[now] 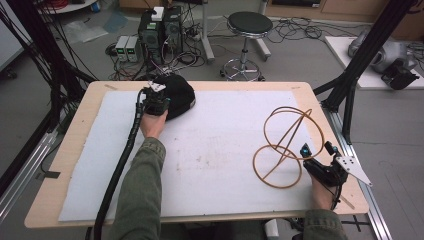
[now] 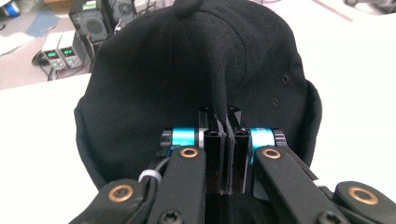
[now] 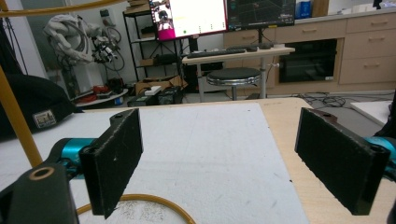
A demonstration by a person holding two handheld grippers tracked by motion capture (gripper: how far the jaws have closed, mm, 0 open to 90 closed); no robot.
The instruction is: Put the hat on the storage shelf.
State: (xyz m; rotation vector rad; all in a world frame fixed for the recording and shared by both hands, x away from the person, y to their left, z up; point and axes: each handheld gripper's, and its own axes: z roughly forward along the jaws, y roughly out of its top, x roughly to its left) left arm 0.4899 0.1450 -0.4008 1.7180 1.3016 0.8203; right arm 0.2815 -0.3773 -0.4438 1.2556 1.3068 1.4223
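Observation:
A black cap [image 1: 179, 95] lies at the far left of the white mat [image 1: 220, 150]. My left gripper [image 1: 161, 95] is at its near side, shut on a raised fold of the cap's fabric. In the left gripper view the cap [image 2: 154, 79] rises in front of the left gripper [image 2: 225, 119], the pinched ridge running up from the jaws toward the top button. A golden wire hoop frame [image 1: 284, 146] stands on the right of the mat. My right gripper [image 1: 316, 148] rests beside it on its right, open. Nothing lies between the pads [image 3: 116, 158] of the right gripper [image 3: 229, 154]; the hoop frame [image 3: 17, 116] and cap [image 3: 28, 107] appear at the left.
The mat covers most of a wooden table [image 1: 75, 125]. Bare mat stretches between the cap and the hoop frame. Beyond the far edge stand a stool [image 1: 248, 22], computer boxes [image 1: 160, 30] and loose cables. Black frame posts [image 1: 360, 65] flank the table.

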